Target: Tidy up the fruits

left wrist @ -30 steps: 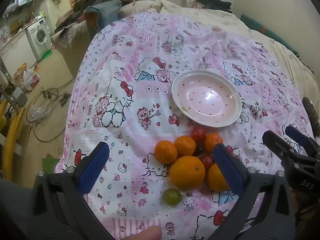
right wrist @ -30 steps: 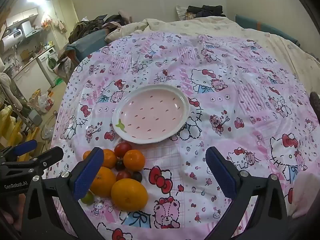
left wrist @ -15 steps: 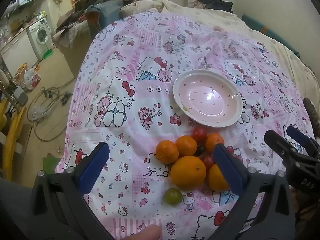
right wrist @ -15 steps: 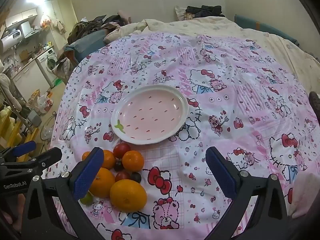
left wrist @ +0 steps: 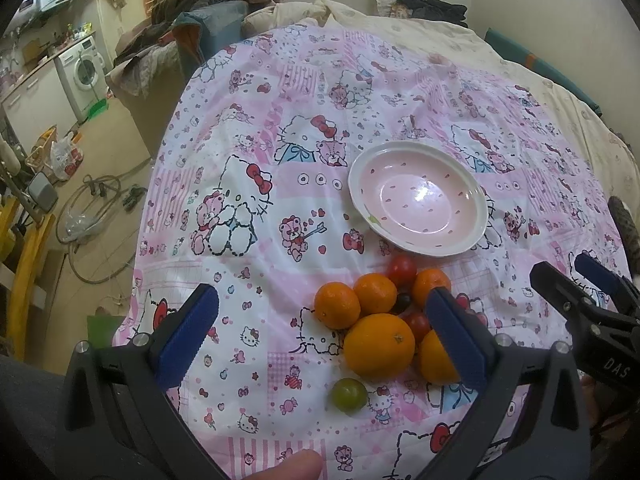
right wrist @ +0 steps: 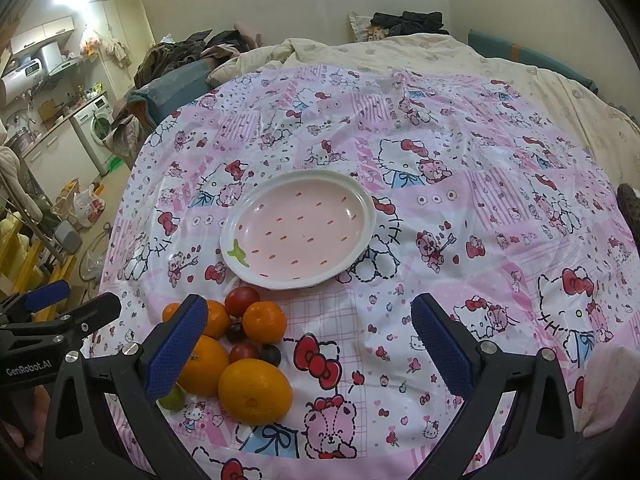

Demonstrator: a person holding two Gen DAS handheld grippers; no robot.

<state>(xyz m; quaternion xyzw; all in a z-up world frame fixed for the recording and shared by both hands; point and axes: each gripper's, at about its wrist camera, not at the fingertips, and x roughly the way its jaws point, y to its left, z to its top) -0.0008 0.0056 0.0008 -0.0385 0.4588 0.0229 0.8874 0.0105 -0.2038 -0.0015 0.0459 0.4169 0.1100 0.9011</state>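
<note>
A pile of fruit lies on the Hello Kitty cloth: a large orange (left wrist: 379, 345) (right wrist: 255, 390), smaller oranges (left wrist: 337, 305) (right wrist: 264, 321), red tomatoes (left wrist: 402, 268) (right wrist: 241, 301), dark grapes (right wrist: 272, 354) and a green fruit (left wrist: 348, 394). An empty pink strawberry plate (left wrist: 418, 197) (right wrist: 298, 229) sits just beyond the pile. My left gripper (left wrist: 320, 336) is open above the cloth, with the pile at its right finger. My right gripper (right wrist: 308, 340) is open, with the pile at its left finger. Each gripper also shows in the other's view: right (left wrist: 580, 284), left (right wrist: 64, 304).
The pink cloth (right wrist: 460, 168) covers a bed with a cream duvet (right wrist: 400, 48) behind. A washing machine (left wrist: 82, 74), cables (left wrist: 92, 216) and clutter stand on the floor at left. A dark object (right wrist: 630, 208) lies at the right edge.
Both grippers have drifted slightly; the fruit pile and plate sit a little differently in view. Nothing was grasped and the jaws stay open.
</note>
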